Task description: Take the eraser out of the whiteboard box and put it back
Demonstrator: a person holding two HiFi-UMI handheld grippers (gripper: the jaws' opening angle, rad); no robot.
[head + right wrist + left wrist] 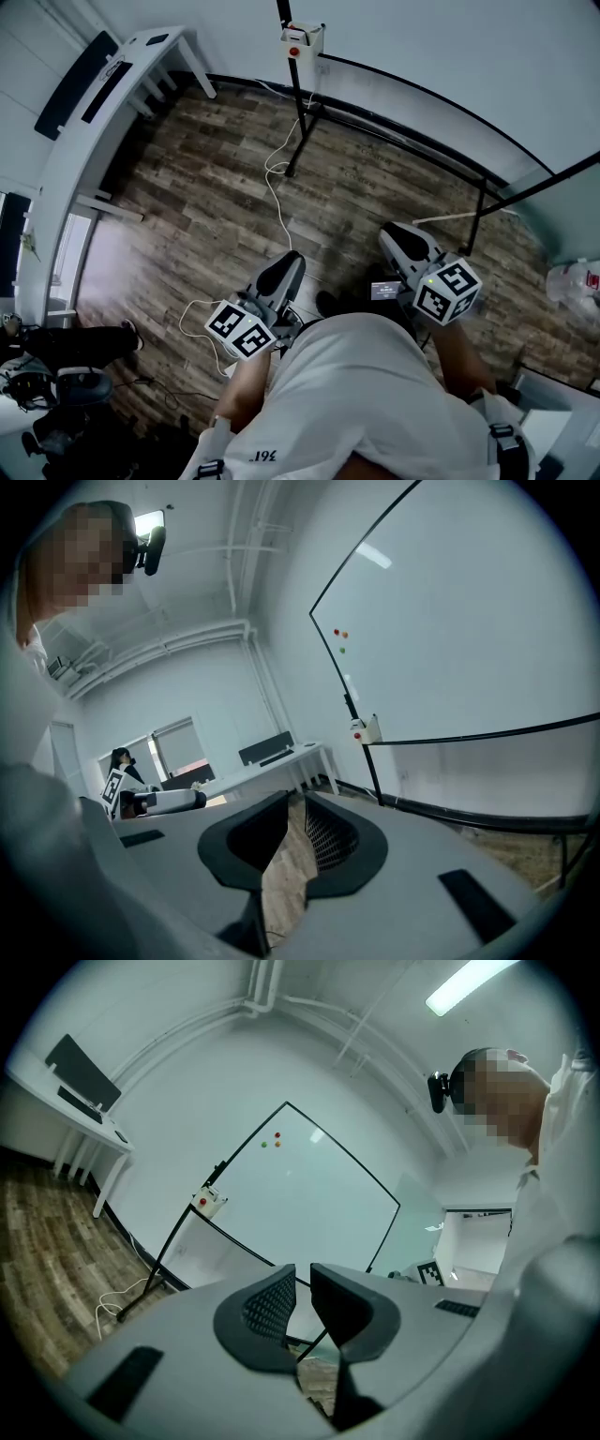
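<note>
Jaws of left gripper (302, 1290) and right gripper (295, 822) stood slightly apart, empty; the small white red-buttoned box (208, 1202) at the corner of the whiteboard (309, 1194) likely needed them wider.

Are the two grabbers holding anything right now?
No, nothing is held. The left hand-held gripper and the right hand-held gripper each have jaws a little apart, with nothing between them.

Head view looks down; both gripper views seemingly share the whiteboard (300, 1194).
</note>
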